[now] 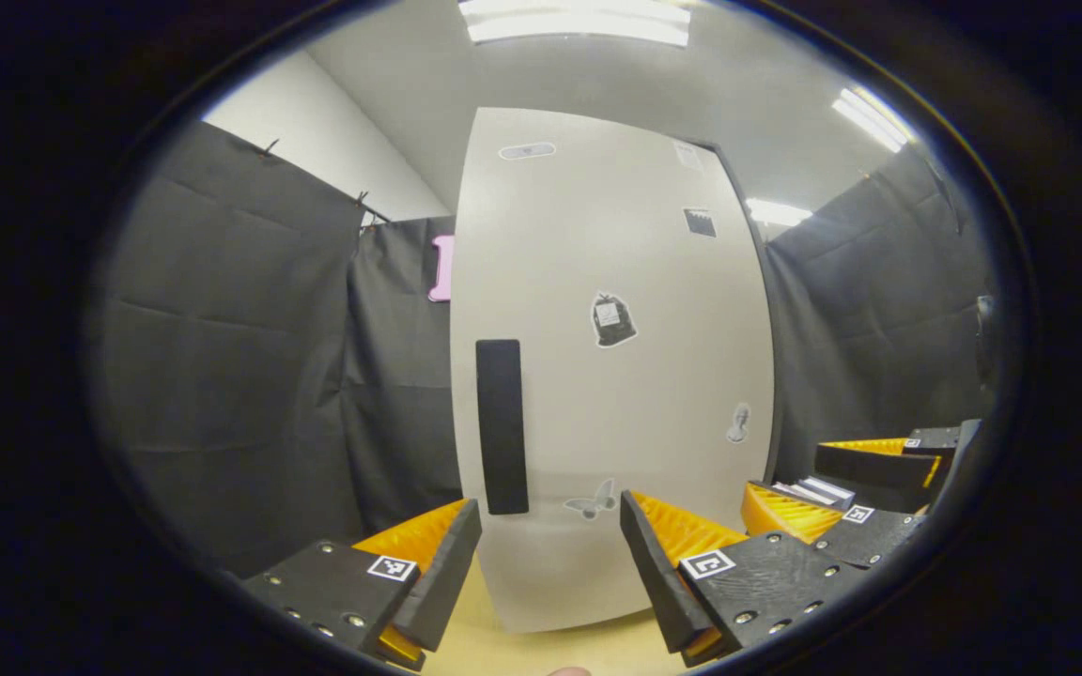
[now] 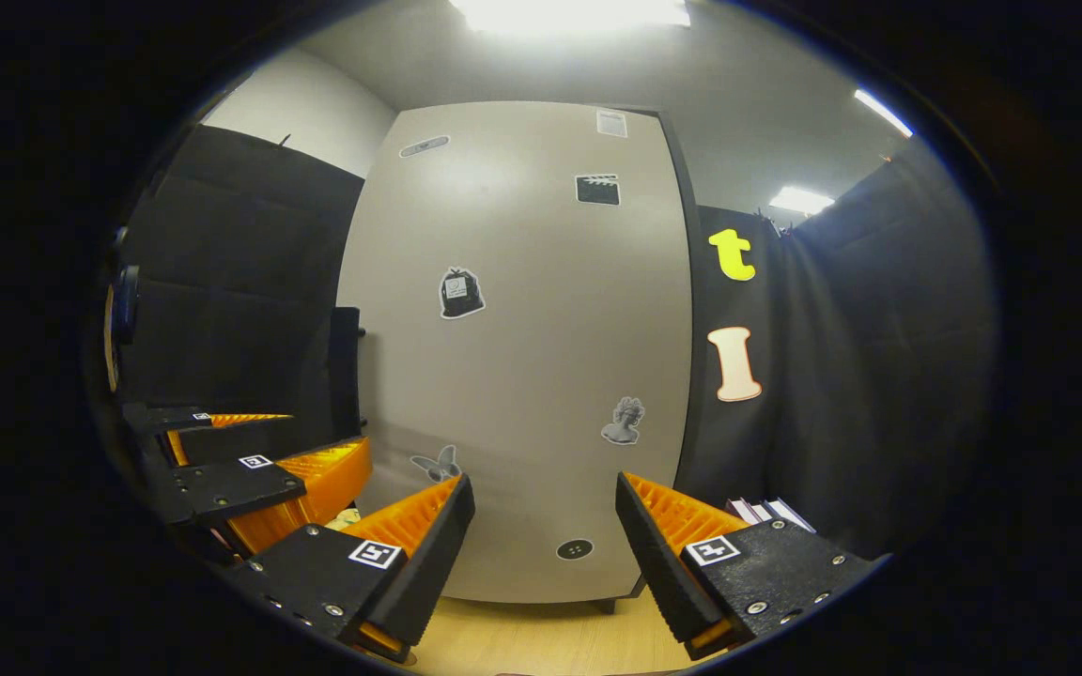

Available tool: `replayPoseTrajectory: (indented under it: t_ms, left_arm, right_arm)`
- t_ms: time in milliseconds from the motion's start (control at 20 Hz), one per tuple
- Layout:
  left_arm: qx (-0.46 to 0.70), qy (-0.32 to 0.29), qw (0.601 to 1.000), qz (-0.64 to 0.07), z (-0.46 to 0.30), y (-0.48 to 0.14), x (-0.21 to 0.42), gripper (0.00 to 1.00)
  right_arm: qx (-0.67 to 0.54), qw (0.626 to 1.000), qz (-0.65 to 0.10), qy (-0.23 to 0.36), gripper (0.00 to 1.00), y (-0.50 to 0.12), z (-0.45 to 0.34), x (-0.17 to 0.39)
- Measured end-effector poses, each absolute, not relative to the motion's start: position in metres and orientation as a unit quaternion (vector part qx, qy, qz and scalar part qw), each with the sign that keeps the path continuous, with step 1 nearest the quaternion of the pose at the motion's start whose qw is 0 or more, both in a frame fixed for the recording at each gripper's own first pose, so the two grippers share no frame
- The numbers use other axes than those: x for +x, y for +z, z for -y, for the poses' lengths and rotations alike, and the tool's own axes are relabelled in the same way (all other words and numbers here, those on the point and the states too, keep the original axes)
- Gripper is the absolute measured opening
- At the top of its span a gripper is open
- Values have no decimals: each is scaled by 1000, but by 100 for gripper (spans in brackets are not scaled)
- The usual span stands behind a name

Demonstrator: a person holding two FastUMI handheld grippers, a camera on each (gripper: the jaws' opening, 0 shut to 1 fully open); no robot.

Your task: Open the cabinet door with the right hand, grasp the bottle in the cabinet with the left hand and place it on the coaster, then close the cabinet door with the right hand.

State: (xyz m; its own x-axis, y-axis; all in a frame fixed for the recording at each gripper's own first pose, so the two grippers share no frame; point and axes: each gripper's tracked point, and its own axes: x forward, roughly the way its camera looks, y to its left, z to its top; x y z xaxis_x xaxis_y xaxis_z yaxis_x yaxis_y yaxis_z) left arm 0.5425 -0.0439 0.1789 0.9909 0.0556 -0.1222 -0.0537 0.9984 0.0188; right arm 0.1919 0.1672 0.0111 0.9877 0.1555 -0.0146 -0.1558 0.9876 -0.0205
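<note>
In the left gripper view, the left gripper (image 1: 550,563) is seen at the bottom with its jaws spread wide and nothing held between them. Straight ahead of the gap stands the cabinet door (image 1: 611,376), shut, a tall pale panel marked with several small stickers. A dark vertical handle (image 1: 502,425) is mounted near the door's left edge; it lies above and just inside the left finger, apart from both fingers. The door's lower part is framed by the open gap, but no contact with it is made. The wooden table (image 1: 541,648) is seen below the door. At the right edge of this view the right gripper (image 1: 823,488) is seen farther off, beside the door's right side, its fingers parted.

In the right gripper view, the right gripper (image 2: 546,554) is shown with its jaws likewise released and empty. The same closed door (image 2: 522,357) is faced head-on and is centred over the gap, clear of both fingers. The handle (image 2: 346,371) is seen edge-on at the door's left side, well to the left of the jaws. The left gripper (image 2: 250,460) appears at the lower left, near that handle edge, also spread. The bottle and the coaster cannot be made out in either view.
</note>
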Motion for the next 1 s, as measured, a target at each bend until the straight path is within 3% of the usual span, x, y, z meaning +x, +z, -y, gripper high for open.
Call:
replayPoseTrajectory:
  t_ms: [1000]
  left_arm:
    - [7, 15, 998, -54, 45, 184, 541, 86]
  right_arm:
    - [-1, 997, -8, 80, 96, 7, -157, 199]
